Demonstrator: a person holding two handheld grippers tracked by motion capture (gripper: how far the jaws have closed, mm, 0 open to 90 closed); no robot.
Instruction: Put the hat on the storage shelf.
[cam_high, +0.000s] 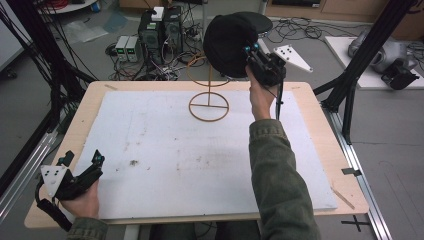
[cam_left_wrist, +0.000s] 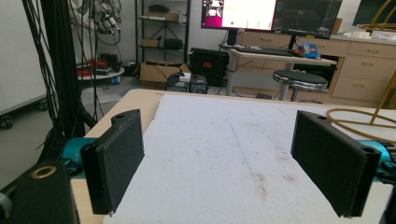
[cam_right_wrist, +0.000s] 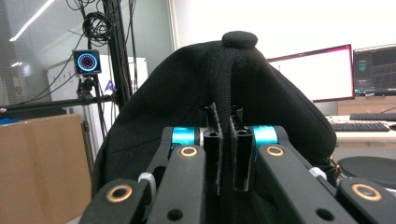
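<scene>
A black cap hangs in the air above the table's far edge, close to the top ring of a brass wire stand. My right gripper is shut on the cap's rear band. In the right gripper view the band is pinched between the two jaws, and the cap's crown rises behind them. At the near left corner of the table my left gripper rests in a hand, open. Its two black pads stand wide apart over the white mat with nothing between them.
The white mat covers most of the wooden table. The stand's base ring sits at the mat's far middle. Black frame posts stand at the right, cables and computer boxes on the floor behind the table.
</scene>
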